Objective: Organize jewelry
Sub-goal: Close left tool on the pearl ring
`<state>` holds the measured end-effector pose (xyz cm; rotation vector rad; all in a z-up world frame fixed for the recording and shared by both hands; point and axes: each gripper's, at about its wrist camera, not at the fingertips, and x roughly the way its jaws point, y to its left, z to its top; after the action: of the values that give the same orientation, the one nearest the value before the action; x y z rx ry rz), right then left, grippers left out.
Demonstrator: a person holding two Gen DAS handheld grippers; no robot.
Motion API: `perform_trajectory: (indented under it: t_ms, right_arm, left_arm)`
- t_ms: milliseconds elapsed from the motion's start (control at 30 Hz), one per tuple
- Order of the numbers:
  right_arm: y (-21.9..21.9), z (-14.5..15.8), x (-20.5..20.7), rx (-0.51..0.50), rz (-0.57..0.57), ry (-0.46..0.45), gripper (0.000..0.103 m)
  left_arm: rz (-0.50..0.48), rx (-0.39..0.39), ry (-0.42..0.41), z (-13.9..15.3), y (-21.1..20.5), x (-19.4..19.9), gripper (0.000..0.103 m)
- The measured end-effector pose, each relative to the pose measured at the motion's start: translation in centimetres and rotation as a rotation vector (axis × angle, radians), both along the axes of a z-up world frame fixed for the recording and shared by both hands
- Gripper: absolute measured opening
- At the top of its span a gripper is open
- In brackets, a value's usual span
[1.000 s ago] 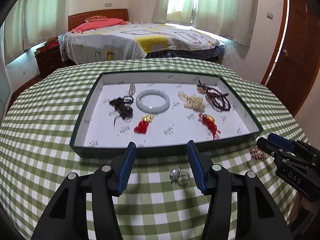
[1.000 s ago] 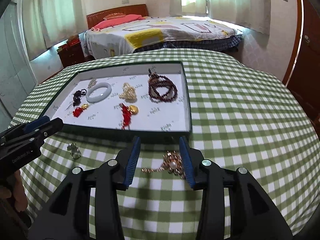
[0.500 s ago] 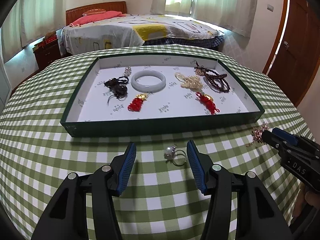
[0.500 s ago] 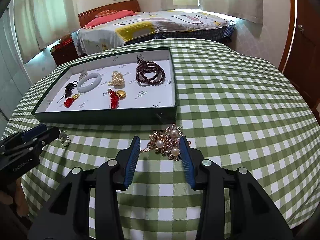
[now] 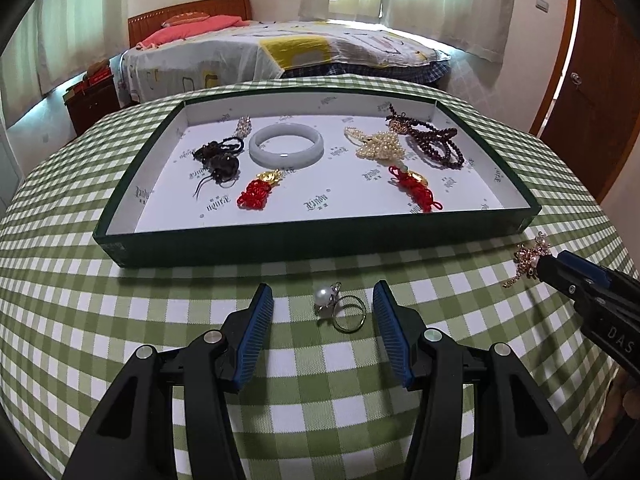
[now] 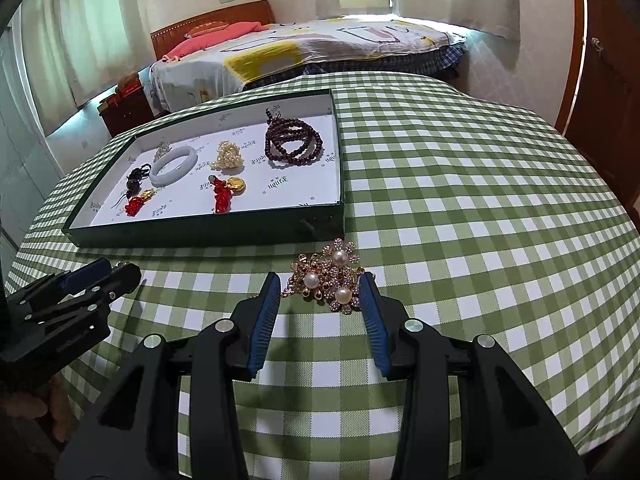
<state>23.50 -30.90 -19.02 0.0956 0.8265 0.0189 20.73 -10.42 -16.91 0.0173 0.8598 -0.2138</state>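
Two hand-held grippers are lowered over a green checked tablecloth [image 5: 120, 320] before a jewelry tray [image 5: 312, 236]: the left gripper [image 5: 323, 300], closing, brackets a pearl ring [image 5: 340, 308] untouched, while the right gripper [image 6: 320, 286], half-open, straddles a pearl brooch [image 6: 328, 276].

Woven green-and-white checked cloth [image 5: 160, 320] over the table, matt and finely textured. Matt dark green card walls and printed white paper lining on the tray [image 5: 320, 240]; glossy, smooth pale stone bangle [image 5: 286, 145]; polished dark beads [image 6: 294, 142]; knotted red cord [image 5: 254, 196]. Shiny silver metal ring [image 5: 340, 308] with glossy pearl; gilt, stone-set pearl brooch [image 6: 328, 276]; matt black plastic gripper frames with ribbed blue pads [image 6: 264, 320].
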Motion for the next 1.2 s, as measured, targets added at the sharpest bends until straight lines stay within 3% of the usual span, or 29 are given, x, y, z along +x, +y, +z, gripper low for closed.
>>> perform_trajectory:
  t_ms: [133,267,333,1200]
  right_arm:
    - [0.0,0.0,0.1,0.000,0.000,0.002,0.040]
    - [0.1,-0.1,0.1,0.001,0.001,0.006,0.040]
    - [0.1,-0.1,0.2,0.001,0.002,0.005,0.040]
    - [0.2,-0.5,0.6,-0.009,-0.005,0.009,0.040]
  left_arm:
    - [-0.018,-0.002,-0.005,0.0,0.0,-0.1,0.030]
    - [-0.030,-0.006,-0.006,0.0,0.1,-0.2,0.027]
    - [-0.030,-0.004,-0.011,0.1,0.2,-0.2,0.017]
    - [-0.032,-0.029,-0.023,1.0,2.2,-0.4,0.015]
